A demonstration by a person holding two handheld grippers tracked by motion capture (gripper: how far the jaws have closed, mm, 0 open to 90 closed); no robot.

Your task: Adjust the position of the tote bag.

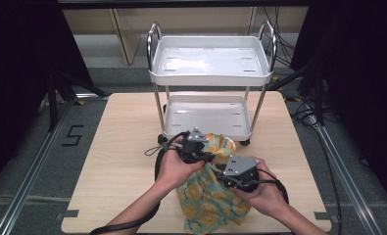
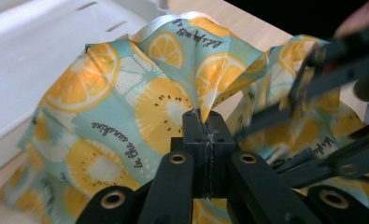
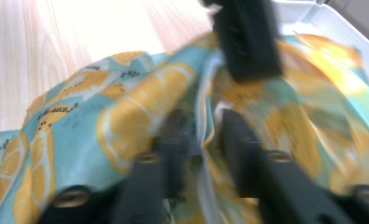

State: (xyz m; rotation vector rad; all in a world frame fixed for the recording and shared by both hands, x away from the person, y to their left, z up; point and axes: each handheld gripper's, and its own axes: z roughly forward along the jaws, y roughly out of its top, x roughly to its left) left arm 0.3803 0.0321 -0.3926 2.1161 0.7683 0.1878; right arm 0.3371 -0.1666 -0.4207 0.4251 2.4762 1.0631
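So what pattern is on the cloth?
Orange and yellow fruit slices on light teal cloth, clearest in the left gripper view.

Both hands close together, each holding tongs.
Left tongs (image 1: 206, 155) have jaws pressed shut; right tongs (image 1: 219, 170) show a gap between the jaws. Forearms enter from below.

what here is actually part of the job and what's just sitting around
In use:
- fruit-print cloth, bunched on the table
- left gripper, fingers shut on a fold of the cloth
- right gripper, fingers apart around the cloth

Just standing by:
- white two-tier cart behind the cloth
- wooden table
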